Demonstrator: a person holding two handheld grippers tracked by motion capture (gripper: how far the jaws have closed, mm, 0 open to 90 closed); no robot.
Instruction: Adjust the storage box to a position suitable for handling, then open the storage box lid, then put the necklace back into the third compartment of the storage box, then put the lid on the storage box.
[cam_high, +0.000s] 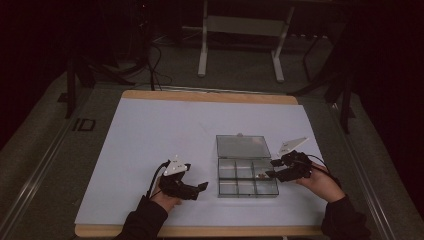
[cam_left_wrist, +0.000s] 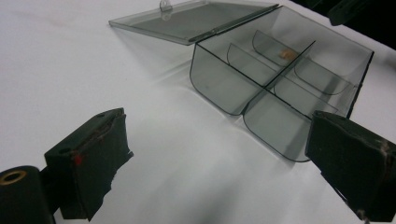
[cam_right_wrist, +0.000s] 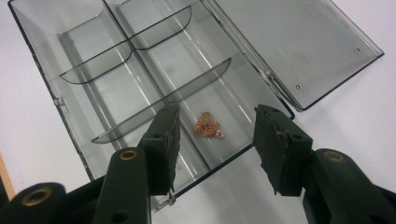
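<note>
A clear smoke-grey compartment box (cam_high: 218, 177) lies on the white mat with its lid (cam_high: 242, 146) folded open flat behind it. A small cluster of copper-coloured bits (cam_right_wrist: 208, 126) lies in the compartment at the box's far right, next to the hinge. My right gripper (cam_right_wrist: 217, 119) hovers over that compartment, open, with the bits on the box floor below the gap and nothing pinched. My left gripper (cam_left_wrist: 219, 149) rests low on the mat just left of the box (cam_left_wrist: 219, 88), open and empty, pointing at its near wall. The other compartments look bare.
The white mat (cam_high: 150, 140) covers a wooden-edged table (cam_high: 210, 96) and lies bare to the left and behind the box. A white frame stand (cam_high: 202, 55) is on the dark floor beyond the table. The person's sleeves enter from the bottom edge.
</note>
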